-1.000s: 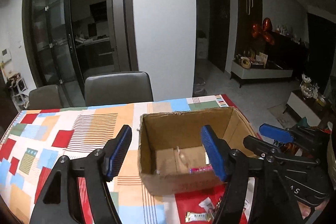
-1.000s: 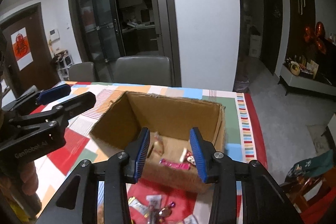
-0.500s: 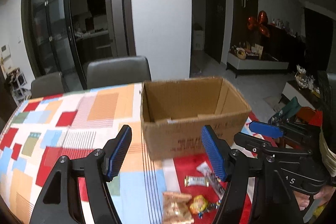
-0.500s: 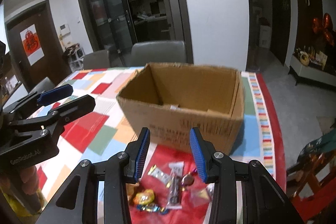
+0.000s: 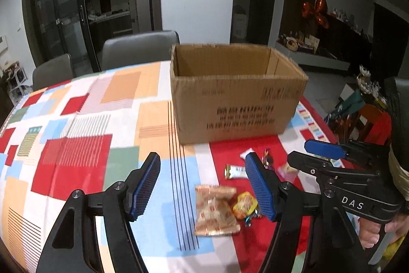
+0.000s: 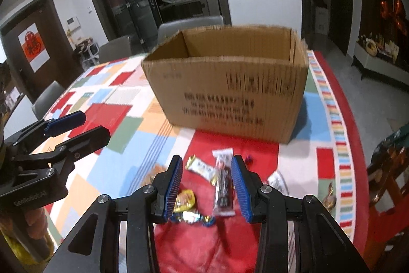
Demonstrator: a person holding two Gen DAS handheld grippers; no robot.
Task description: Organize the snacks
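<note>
Two hand-held grippers hover above a table covered by a patchwork tablecloth in red, blue, orange and white. Left gripper: jaws spread wide, nothing between the blue pads, poised over the cloth at the near edge of the tabletop. Right gripper: jaws parted to a moderate gap and empty, held above the scattered snacks; in the left wrist view it appears at the right side.

An open cardboard box stands upright toward the far right side of the tabletop, printed text on its near wall; its contents cannot be seen from this angle. Between the box and the near edge, on a red panel of the cloth, lie the loose snacks: an orange-brown packet, a yellow packet touching its right side, a white-and-gold bar nearer the box, a long dark stick snack lying lengthwise between the right gripper's pads in that view, and a small white sachet to its right. Motion blur softens the box lettering. Grey chairs stand at the far edge.
</note>
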